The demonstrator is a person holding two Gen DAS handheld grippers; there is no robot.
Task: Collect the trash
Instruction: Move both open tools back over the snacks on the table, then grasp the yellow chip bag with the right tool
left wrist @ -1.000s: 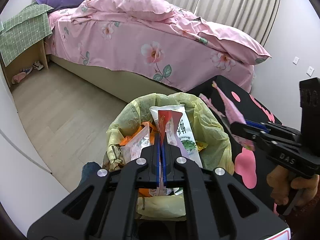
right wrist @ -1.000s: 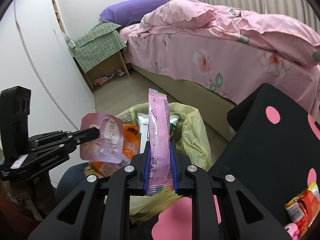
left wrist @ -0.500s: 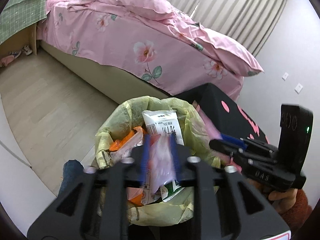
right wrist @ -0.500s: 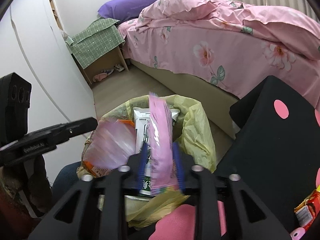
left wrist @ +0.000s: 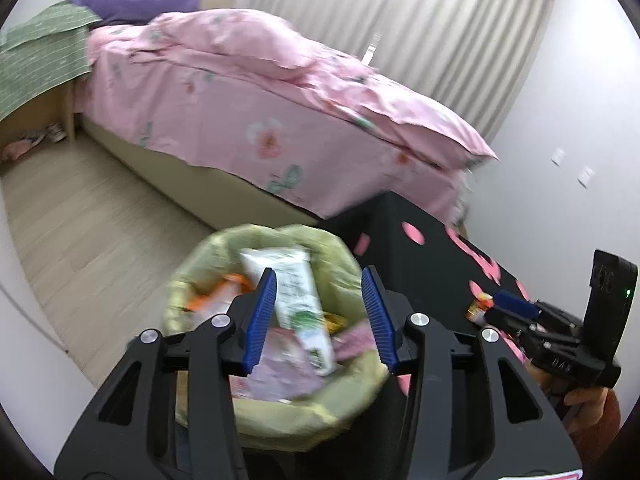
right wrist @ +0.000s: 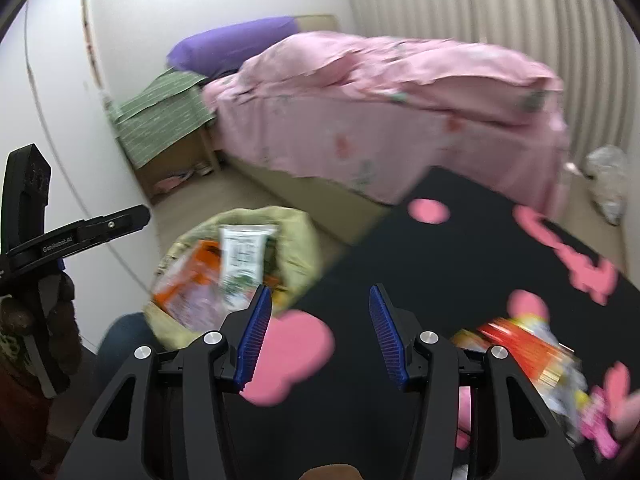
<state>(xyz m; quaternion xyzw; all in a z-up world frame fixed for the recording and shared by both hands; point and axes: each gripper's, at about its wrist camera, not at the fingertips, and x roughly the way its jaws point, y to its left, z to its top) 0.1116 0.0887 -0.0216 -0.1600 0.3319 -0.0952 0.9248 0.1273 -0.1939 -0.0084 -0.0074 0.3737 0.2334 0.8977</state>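
Observation:
A bin lined with a yellow-green bag (left wrist: 280, 416) stands on the floor, full of wrappers: a white packet (left wrist: 296, 280), orange wrappers and pink packets (left wrist: 280, 372). It also shows in the right wrist view (right wrist: 296, 236). My left gripper (left wrist: 318, 320) is open and empty right above the bin. My right gripper (right wrist: 320, 334) is open and empty over the black table with pink shapes (right wrist: 460, 272), to the right of the bin. Red, yellow and pink wrappers (right wrist: 532, 356) lie on the table at the right.
A bed with pink floral bedding (left wrist: 248, 112) stands behind the bin. A nightstand under a green cloth (left wrist: 36, 68) is at the left wall. A white bag (right wrist: 608, 184) lies on the floor at the far right. Wooden floor (left wrist: 88, 220) stretches left of the bin.
Both grippers opened and let go of their pink packets, which now lie in the bin. The right gripper moved right, over the black table.

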